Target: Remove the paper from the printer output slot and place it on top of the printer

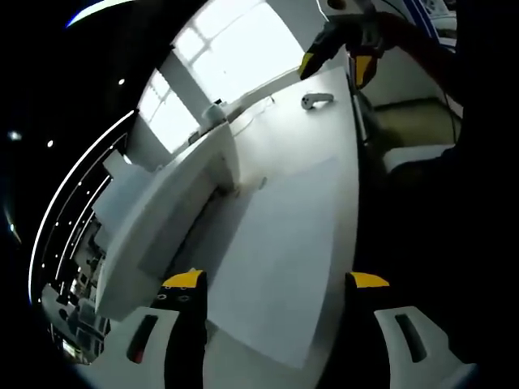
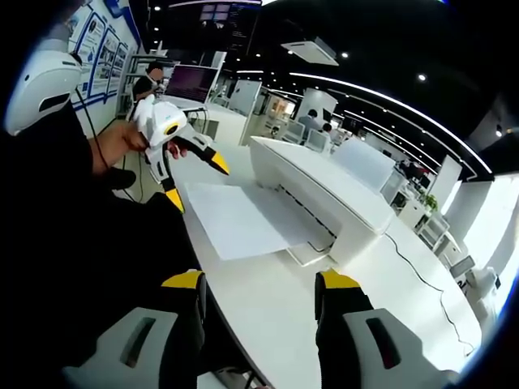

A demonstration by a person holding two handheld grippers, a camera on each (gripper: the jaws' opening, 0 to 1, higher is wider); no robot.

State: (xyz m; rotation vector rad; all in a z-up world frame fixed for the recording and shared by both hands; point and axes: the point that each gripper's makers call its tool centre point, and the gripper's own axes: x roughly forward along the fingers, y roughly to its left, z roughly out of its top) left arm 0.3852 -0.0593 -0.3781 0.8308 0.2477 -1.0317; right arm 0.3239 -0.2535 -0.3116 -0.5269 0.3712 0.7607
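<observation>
- The paper (image 2: pixel 242 219) is a white sheet. It lies flat, with one end at the printer's output slot (image 2: pixel 312 243) and the rest sticking out over the white surface (image 2: pixel 340 316). In the left gripper view the paper (image 1: pixel 276 259) reaches from the printer toward the camera.
- No hand-held gripper is touching the paper.
- The printer (image 2: pixel 316 190) is a long white box that sits on the surface. Nothing lies on its top. In the left gripper view the printer (image 1: pixel 162 219) is to the left of the paper.
- The left hand-held gripper (image 1: pixel 276 284) has its two yellow-tipped jaws wide apart, one on each side of the near end of the paper. It holds nothing. In the right gripper view the left hand-held gripper (image 2: pixel 195 180) is up in the air near the far end of the paper, held in a person's hand (image 2: pixel 122 146).
- The right hand-held gripper (image 2: pixel 258 284) also has its jaws wide apart and is empty. It is near the edge of the surface, well back from the paper. In the left gripper view the right hand-held gripper (image 1: pixel 336 61) is at the far end of the surface.
- A thin cable (image 2: pixel 418 263) runs across the surface past the printer.
- Big bright windows (image 1: pixel 219 65) are behind the surface in the left gripper view.
</observation>
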